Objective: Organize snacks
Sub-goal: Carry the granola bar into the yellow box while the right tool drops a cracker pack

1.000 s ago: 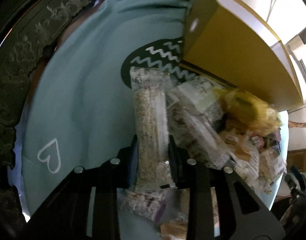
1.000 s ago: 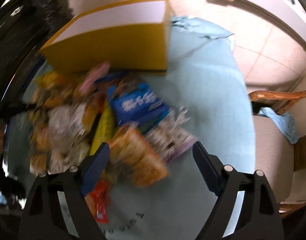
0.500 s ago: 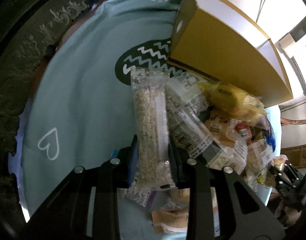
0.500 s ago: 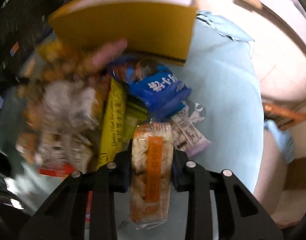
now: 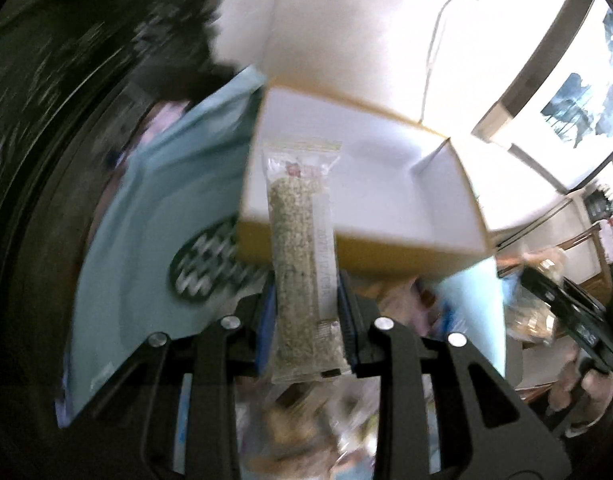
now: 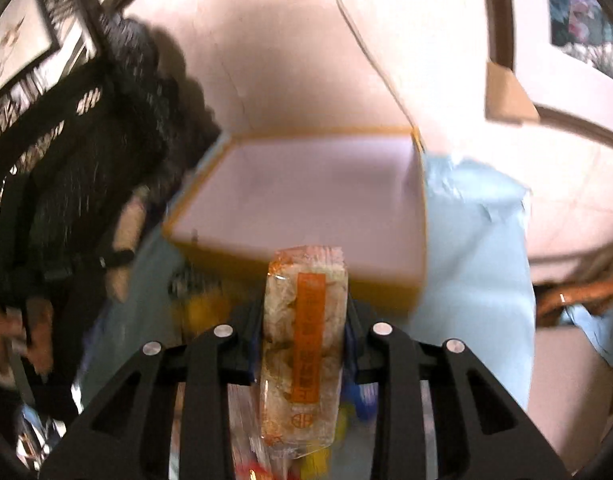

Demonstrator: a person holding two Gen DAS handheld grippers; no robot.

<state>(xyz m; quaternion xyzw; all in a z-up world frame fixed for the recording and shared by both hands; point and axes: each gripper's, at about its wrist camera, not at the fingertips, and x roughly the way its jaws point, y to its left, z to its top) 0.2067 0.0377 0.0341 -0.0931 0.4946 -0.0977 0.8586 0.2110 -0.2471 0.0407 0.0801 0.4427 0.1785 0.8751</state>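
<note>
My left gripper (image 5: 304, 316) is shut on a long clear-wrapped grain bar (image 5: 300, 264), lifted so its far end reaches over the near wall of the open yellow box (image 5: 386, 248), whose white inside shows nothing in it. My right gripper (image 6: 304, 340) is shut on a clear packet with an orange stripe (image 6: 306, 344), held just in front of the same yellow box (image 6: 378, 292). The right gripper also shows in the left wrist view (image 5: 566, 312) at the right edge.
The box stands on a light blue cloth (image 5: 146, 220) (image 6: 478, 280) with a dark zigzag patch (image 5: 202, 264). Blurred loose snacks lie below both grippers (image 6: 198, 312). A dark carved wooden frame (image 5: 38, 140) is on the left. A wooden chair (image 6: 578, 300) is on the right.
Both grippers rose from the snack pile with their packets and tilted toward the yellow box, so its open white inside shows. A second ago the right gripper was open and empty.
</note>
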